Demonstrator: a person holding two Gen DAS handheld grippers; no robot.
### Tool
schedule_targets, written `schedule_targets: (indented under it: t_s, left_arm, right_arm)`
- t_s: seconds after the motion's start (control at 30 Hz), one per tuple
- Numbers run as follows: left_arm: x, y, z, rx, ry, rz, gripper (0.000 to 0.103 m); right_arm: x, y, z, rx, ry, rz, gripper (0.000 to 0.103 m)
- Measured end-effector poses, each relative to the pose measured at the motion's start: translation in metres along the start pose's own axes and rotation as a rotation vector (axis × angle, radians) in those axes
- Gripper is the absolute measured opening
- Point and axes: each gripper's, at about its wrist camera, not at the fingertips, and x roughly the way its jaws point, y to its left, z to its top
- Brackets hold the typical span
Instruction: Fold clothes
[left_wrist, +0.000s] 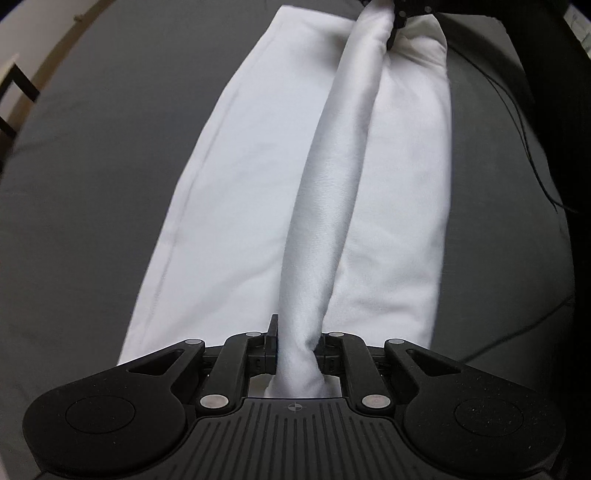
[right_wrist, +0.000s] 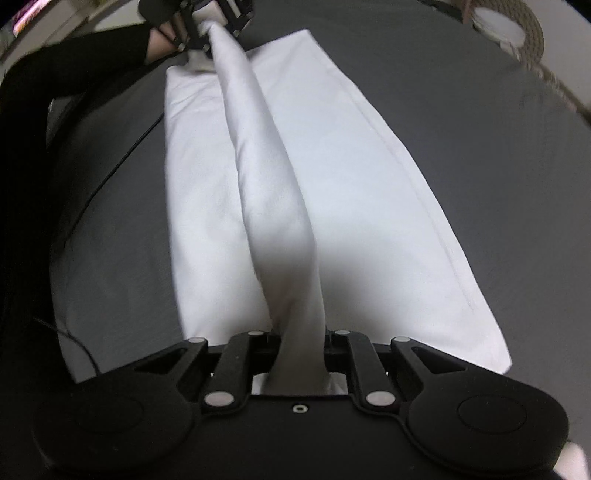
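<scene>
The left claw (left_wrist: 295, 350) and right claw (right_wrist: 301, 350) each clamp one end of a soft white cloth garment (left_wrist: 229, 206). Its raised edge stretches taut between them. The rest lies flat on the dark grey table (left_wrist: 92, 184).

A dark grey cover (left_wrist: 92, 192) is spread flat beneath and to both sides of the jaws. A thin black cable (left_wrist: 517, 122) is draped over it, right of the jaws in the left wrist view, trailing toward the edge. A wooden frame (left_wrist: 44, 55) is seen far up to the left (blurred at the rim). In the right wrist view a woven basket (right_wrist: 532, 33) is set far ahead, right of the jaws.
</scene>
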Motion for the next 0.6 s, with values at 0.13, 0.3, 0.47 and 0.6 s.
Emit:
schedule_targets:
  t_s: [0.13, 0.3, 0.47, 0.6]
  left_arm:
    - [0.007, 0.014, -0.02, -0.125, -0.026, -0.074, 0.02]
    - [0.002, 0.03, -0.055, -0.236, -0.106, -0.082, 0.031]
    - [-0.005, 0.019, -0.096, -0.311, -0.238, -0.068, 0.031]
    - [0.001, 0.027, -0.109, -0.435, -0.364, -0.013, 0.031]
  right_arm:
    - [0.007, -0.028, -0.007, 0.072, -0.05, 0.115, 0.031]
    - [-0.013, -0.047, -0.026, 0.156, -0.14, 0.17, 0.054]
    - [-0.025, -0.081, -0.047, 0.28, -0.254, 0.198, 0.054]
    - [-0.01, -0.087, -0.056, 0.369, -0.348, 0.159, 0.022]
